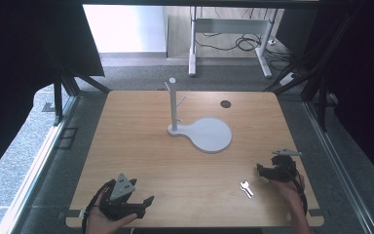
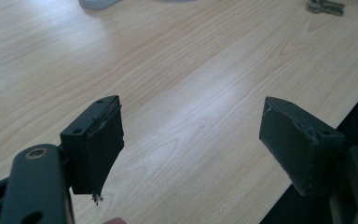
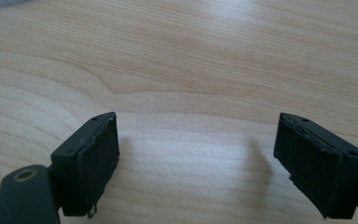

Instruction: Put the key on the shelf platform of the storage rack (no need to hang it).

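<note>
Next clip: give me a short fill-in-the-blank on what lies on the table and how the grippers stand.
1. The key lies nearest the ___ gripper.
2. The left gripper has its jaws ___.
3. The grey stand rises from a flat ___ base.
4. The key lies flat on the wooden ___.

Missing words: right; open; grey; table

In the left gripper view the key (image 2: 325, 6) is cut by the top edge and blurred, and the grey stand base (image 2: 98, 3) shows as a sliver there. From above, the key (image 1: 246, 188) is too small to read its shape; the person's forearms leave the near edge.
</note>
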Demonstrator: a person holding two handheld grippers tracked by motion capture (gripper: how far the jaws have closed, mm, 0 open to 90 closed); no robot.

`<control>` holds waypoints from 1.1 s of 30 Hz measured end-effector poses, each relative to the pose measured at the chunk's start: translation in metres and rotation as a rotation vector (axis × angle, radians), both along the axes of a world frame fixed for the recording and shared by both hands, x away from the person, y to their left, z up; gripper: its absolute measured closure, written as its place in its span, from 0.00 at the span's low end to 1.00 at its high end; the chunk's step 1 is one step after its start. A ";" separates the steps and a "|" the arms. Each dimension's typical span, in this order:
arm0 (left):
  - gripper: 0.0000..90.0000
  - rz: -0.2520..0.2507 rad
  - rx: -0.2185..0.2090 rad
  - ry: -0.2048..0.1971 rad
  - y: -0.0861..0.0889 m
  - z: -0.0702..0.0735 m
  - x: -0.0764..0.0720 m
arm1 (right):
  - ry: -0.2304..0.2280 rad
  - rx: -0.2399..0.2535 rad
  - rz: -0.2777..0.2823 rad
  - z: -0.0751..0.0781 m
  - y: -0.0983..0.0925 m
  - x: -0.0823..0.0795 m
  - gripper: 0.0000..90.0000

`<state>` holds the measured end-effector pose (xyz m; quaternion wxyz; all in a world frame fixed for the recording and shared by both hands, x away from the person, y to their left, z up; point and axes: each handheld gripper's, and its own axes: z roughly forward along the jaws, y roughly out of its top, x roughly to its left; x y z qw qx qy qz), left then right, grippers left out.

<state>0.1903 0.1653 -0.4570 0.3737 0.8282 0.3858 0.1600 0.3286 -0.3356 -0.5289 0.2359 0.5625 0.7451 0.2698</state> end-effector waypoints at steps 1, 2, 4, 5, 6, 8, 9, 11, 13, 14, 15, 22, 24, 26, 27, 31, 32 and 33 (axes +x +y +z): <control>0.25 0.000 0.004 0.003 -0.001 -0.001 0.000 | -0.003 -0.005 0.009 0.002 -0.002 -0.002 0.17; 0.25 -0.003 0.008 0.006 -0.001 -0.002 0.001 | -0.002 0.010 0.023 0.004 -0.002 -0.004 0.18; 0.25 -0.010 0.006 0.003 -0.003 -0.001 0.000 | 0.017 0.028 0.051 0.006 -0.002 -0.007 0.18; 0.25 -0.011 0.002 0.002 -0.004 -0.001 -0.001 | 0.020 0.025 0.060 0.007 -0.001 -0.009 0.18; 0.25 -0.015 0.005 0.000 -0.004 0.000 -0.002 | 0.017 0.021 0.068 0.008 0.000 -0.010 0.18; 0.24 -0.019 0.005 0.000 -0.004 0.000 -0.002 | 0.027 0.034 0.094 0.011 0.000 -0.013 0.18; 0.25 -0.019 0.006 0.000 -0.004 -0.001 -0.003 | 0.029 0.038 0.100 0.012 -0.001 -0.013 0.19; 0.25 -0.022 0.001 -0.001 -0.004 -0.001 -0.003 | 0.041 0.040 0.107 0.014 -0.003 -0.014 0.21; 0.25 -0.025 -0.001 -0.002 -0.004 0.000 -0.003 | 0.053 0.041 0.115 0.016 -0.004 -0.015 0.23; 0.25 -0.025 -0.004 -0.002 -0.004 0.001 -0.004 | 0.058 0.040 0.121 0.017 -0.003 -0.015 0.24; 0.25 -0.026 -0.005 -0.004 -0.004 0.001 -0.004 | 0.059 0.036 0.128 0.018 -0.003 -0.015 0.25; 0.25 -0.019 -0.009 -0.002 -0.002 0.000 -0.003 | 0.063 0.030 0.185 0.033 0.000 -0.016 0.29; 0.25 -0.015 -0.011 0.002 -0.002 -0.001 -0.002 | 0.067 0.030 0.194 0.037 -0.001 -0.017 0.31; 0.25 -0.014 -0.012 0.004 -0.001 -0.001 -0.001 | 0.072 0.025 0.202 0.041 -0.002 -0.017 0.32; 0.25 -0.014 -0.012 0.005 -0.002 -0.002 -0.001 | 0.079 0.020 0.205 0.042 -0.002 -0.017 0.32; 0.25 -0.019 -0.008 0.006 -0.003 -0.002 -0.001 | 0.087 0.013 0.226 0.051 -0.001 -0.018 0.33; 0.25 -0.019 -0.008 0.006 -0.003 -0.001 -0.001 | 0.089 0.016 0.231 0.053 0.000 -0.019 0.34; 0.25 -0.019 -0.010 0.006 -0.003 -0.001 -0.001 | 0.088 0.018 0.233 0.054 0.000 -0.019 0.34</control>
